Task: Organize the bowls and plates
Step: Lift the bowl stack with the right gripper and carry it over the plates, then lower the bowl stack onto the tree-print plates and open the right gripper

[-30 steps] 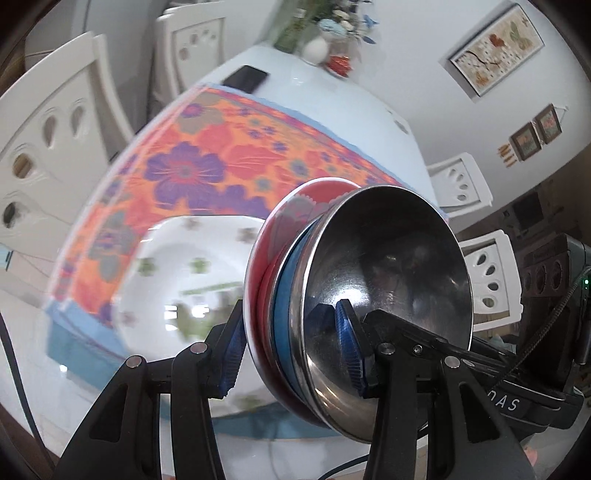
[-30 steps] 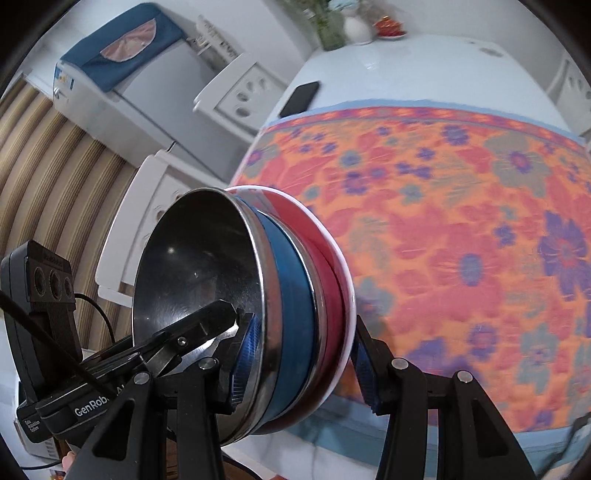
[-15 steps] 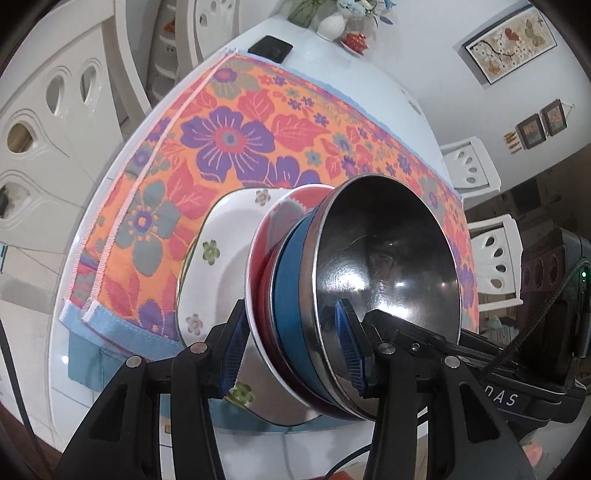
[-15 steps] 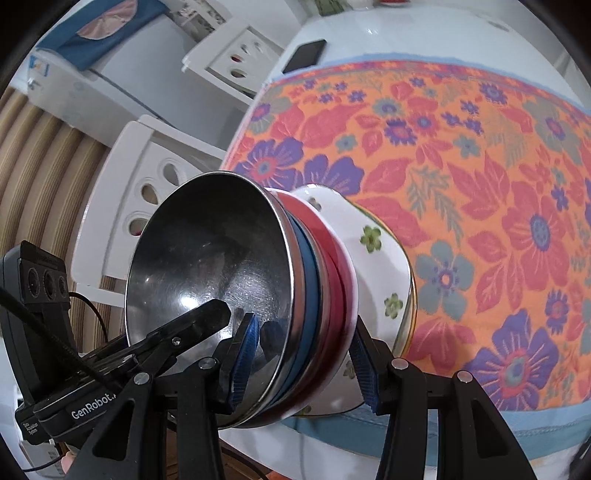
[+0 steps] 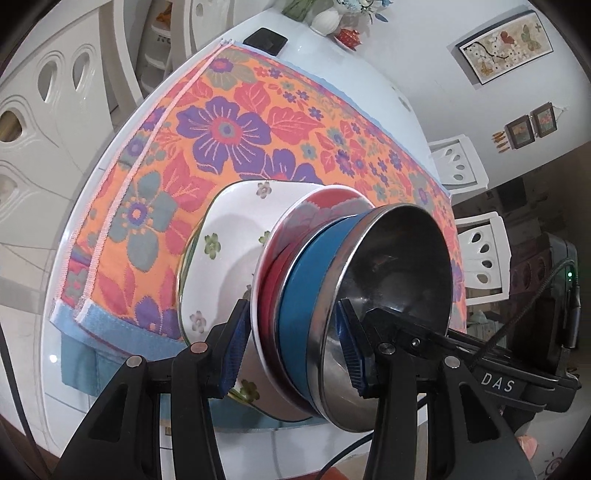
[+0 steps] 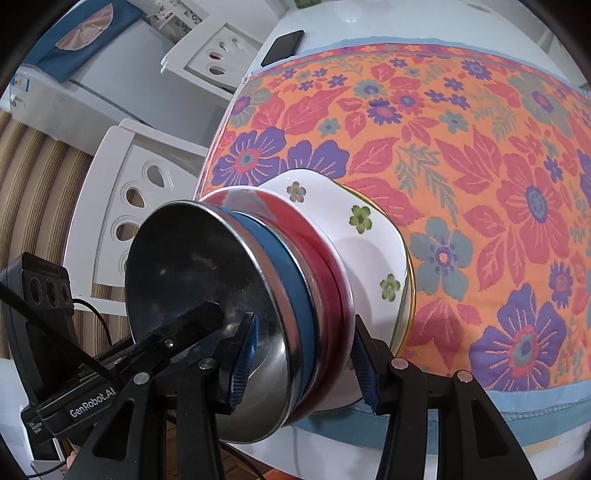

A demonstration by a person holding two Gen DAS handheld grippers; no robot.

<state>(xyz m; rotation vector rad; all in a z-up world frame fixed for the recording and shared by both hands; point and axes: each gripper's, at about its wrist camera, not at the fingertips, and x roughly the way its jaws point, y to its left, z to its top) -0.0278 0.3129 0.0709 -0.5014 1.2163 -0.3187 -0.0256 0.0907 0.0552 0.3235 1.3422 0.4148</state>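
A nested stack is held tilted between both grippers: a steel bowl (image 5: 399,280) innermost, a blue bowl (image 5: 306,295) around it, and a red bowl (image 5: 273,266) with a white rim outermost. My left gripper (image 5: 291,354) is shut across the stack's rim, one pad inside the steel bowl and one behind the red one. My right gripper (image 6: 303,365) clamps the opposite rim the same way. The red bowl's underside sits low on a white square plate (image 5: 229,236) with small flowers, apparently touching it. In the right wrist view the steel bowl (image 6: 192,266) hides the stack's inside.
The white plate (image 6: 369,236) lies near the front edge of an orange floral cloth (image 6: 480,166) on a white table. A black phone (image 5: 266,38) and a vase (image 5: 325,20) stand at the far end. White chairs (image 6: 147,192) flank the table.
Both grippers carried the stack down and forward onto the white flowered plate; over the last half second it has hardly moved.
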